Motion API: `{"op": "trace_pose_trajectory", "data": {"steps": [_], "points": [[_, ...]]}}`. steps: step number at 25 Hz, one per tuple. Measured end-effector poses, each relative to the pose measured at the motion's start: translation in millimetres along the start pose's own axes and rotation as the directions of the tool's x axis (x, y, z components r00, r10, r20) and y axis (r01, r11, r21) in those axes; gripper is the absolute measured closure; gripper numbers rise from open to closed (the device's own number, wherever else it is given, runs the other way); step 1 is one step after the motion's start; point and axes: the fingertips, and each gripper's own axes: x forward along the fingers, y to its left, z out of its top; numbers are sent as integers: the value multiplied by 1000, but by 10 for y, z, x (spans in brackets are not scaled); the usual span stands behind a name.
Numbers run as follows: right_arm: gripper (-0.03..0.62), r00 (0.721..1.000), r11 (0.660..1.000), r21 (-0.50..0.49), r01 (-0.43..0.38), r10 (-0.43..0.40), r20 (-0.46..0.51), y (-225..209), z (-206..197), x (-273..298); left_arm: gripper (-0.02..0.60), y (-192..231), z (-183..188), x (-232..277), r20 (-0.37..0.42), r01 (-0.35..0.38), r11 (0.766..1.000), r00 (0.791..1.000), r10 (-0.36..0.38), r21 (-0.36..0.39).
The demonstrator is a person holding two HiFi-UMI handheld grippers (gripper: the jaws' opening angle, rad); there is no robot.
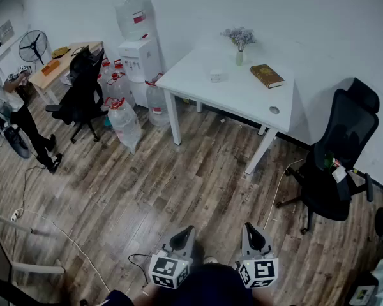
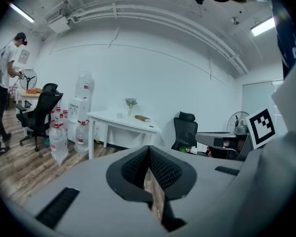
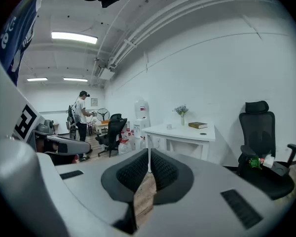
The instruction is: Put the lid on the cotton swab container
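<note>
Closed and empty, left claw and right claw above wooden floor, cotton swab container on white bench well ahead, near vase and book, office chair beside bench.

book, vase, small container on table, water dispenser left, chair right

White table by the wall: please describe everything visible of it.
The table is white, with a flat rectangular top and straight legs; its surface looks smooth. It stands upright on the wooden floor, close to the white wall. On it are a small vase with flowers, a brown book lying flat and a small clear container; a round hole sits near one corner.
</note>
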Motion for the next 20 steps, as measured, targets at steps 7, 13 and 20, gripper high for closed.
{"op": "trace_pose_trajectory", "data": {"steps": [7,13,20], "points": [[539,1000,1000,14,19,-19,-21,-210,97,448,566,221,235,515,5,26,999,1000,-26,20],[537,1000,1000,-3,-1,1,-10,-168,307,983,566,571,475,932,2,72,997,997,-72,28],[537,1000,1000,22,16,-16,17,-93,543,1643,566,1137,828,1295,25,99,993,995,-101,65]]}}
